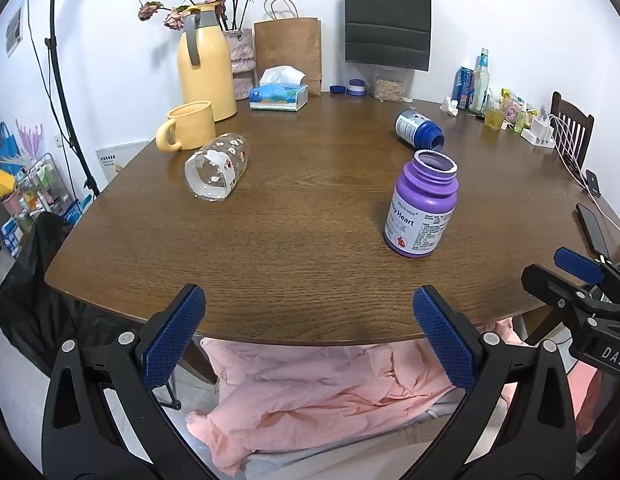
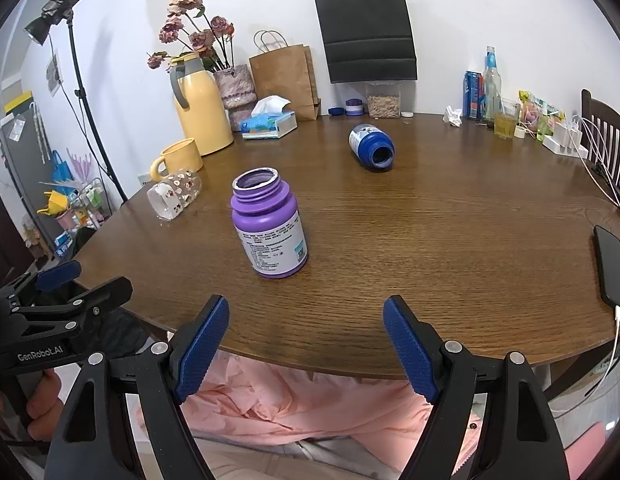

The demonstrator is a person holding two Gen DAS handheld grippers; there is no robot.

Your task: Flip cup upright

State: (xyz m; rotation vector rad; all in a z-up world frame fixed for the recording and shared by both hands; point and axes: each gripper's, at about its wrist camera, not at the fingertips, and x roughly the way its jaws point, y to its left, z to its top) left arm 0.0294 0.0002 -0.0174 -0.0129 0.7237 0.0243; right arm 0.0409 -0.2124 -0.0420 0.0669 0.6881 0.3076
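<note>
Cup: the clear glass cup with small red and white prints lies on its side near the left edge of the desk, toward the far left corner; its open mouth looks toward the near edge.
Next to the cup: a yellow mug stands upright just behind it, close but, as far as I can tell, not touching; the yellow thermos stands further back.
Other things: a purple bottle stands upright without cap around the middle of the desk, nearer to the front; a blue bottle lies on its side behind it.
Left claw: fingers wide apart, holding nothing, over the near edge of the desk, well apart from the cup.
Right claw: also spread apart and empty, at the near edge, the purple bottle in front of it.
Step in hand: I judge it is the reach to the cup, and the left claw is the nearer one.
How to do it well: come from the mouth side or from above, close across the glass wall near its middle, not hard because glass is slippery; then turn the closed base down to the desk. Keep away from the mug handle behind.
Risk: the round cup can roll toward the left edge if one finger pushes it first.
</note>
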